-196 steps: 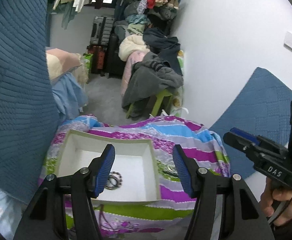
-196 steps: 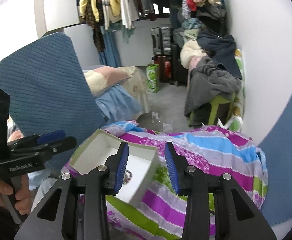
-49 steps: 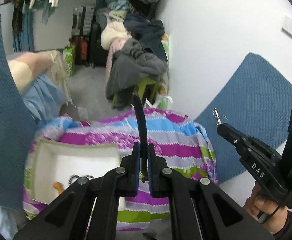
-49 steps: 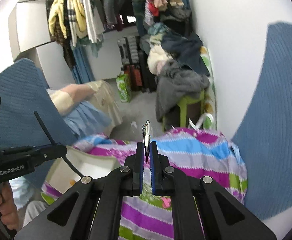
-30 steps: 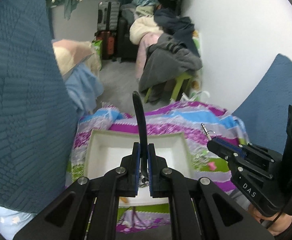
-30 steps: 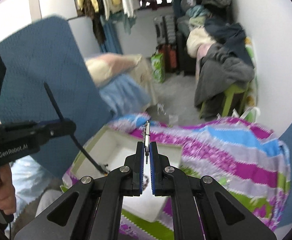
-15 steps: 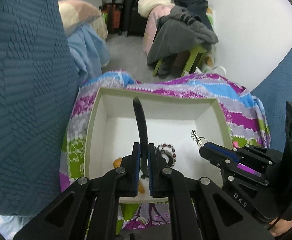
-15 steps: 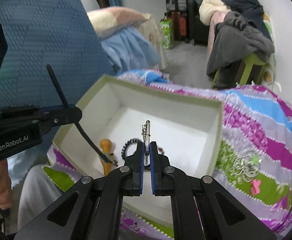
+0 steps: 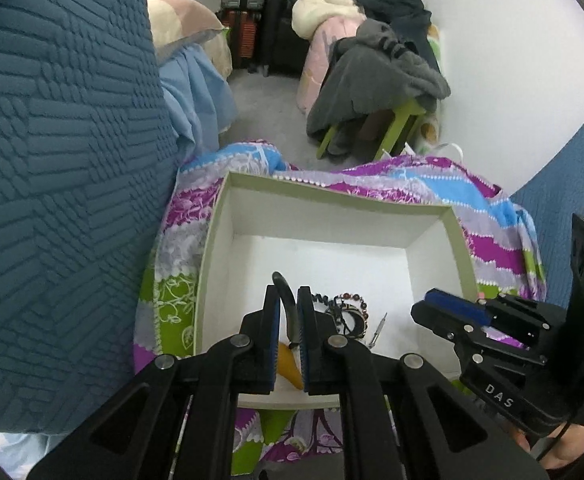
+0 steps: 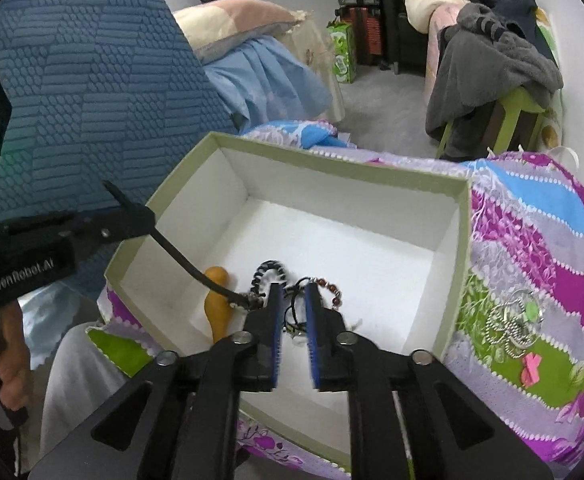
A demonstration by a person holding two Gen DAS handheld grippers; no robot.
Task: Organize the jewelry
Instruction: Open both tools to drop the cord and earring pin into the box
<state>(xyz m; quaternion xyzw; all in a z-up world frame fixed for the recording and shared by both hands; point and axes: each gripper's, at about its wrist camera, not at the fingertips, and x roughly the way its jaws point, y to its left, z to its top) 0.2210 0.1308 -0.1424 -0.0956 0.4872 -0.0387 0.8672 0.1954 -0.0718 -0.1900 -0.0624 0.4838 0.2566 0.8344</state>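
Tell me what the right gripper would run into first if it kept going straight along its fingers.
Most likely the tangle of black cord and brown beaded bracelet lying just ahead of the right gripper, whose jaws are opening, with the white box floor beneath it. How near is unclear.

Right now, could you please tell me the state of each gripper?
Left gripper: opening, black cord still between its pads.
Right gripper: opening, nothing gripped.
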